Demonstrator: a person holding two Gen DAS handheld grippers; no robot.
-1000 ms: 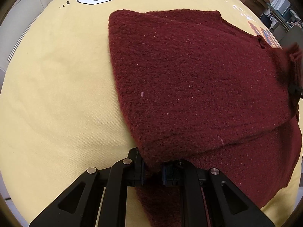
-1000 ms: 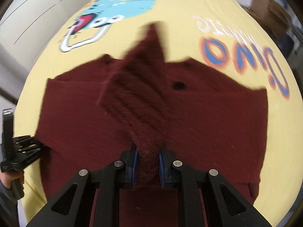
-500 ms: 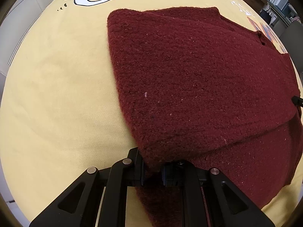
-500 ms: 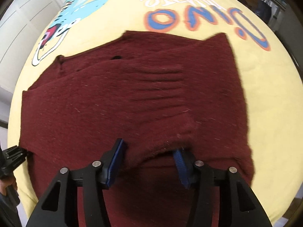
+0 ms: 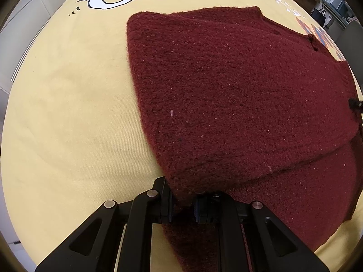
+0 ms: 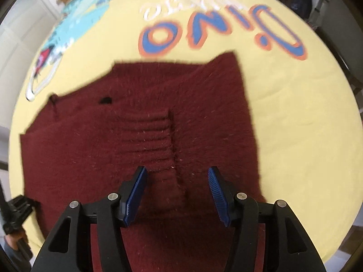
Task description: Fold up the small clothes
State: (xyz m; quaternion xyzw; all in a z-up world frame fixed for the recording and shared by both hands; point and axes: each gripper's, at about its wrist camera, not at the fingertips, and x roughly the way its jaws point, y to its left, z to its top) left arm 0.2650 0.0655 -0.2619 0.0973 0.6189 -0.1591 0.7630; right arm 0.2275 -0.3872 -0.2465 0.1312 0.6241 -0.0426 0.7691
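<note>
Ideally, the left gripper (image 5: 182, 206), clamping the dark red knitted sweater (image 5: 238, 95), is smoothing flat while the right gripper (image 6: 177, 195) is hovering spread.

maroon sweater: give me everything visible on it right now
The maroon sweater is a fuzzy, linty knit lying partly folded on the yellow printed cloth. One side is doubled over onto the body; a sleeve with a ribbed cuff lies across the middle, and a small dark button shows near the upper left. The left gripper is shut on the folded layer's corner. The right gripper is open above the cuff, not gripping.
</note>
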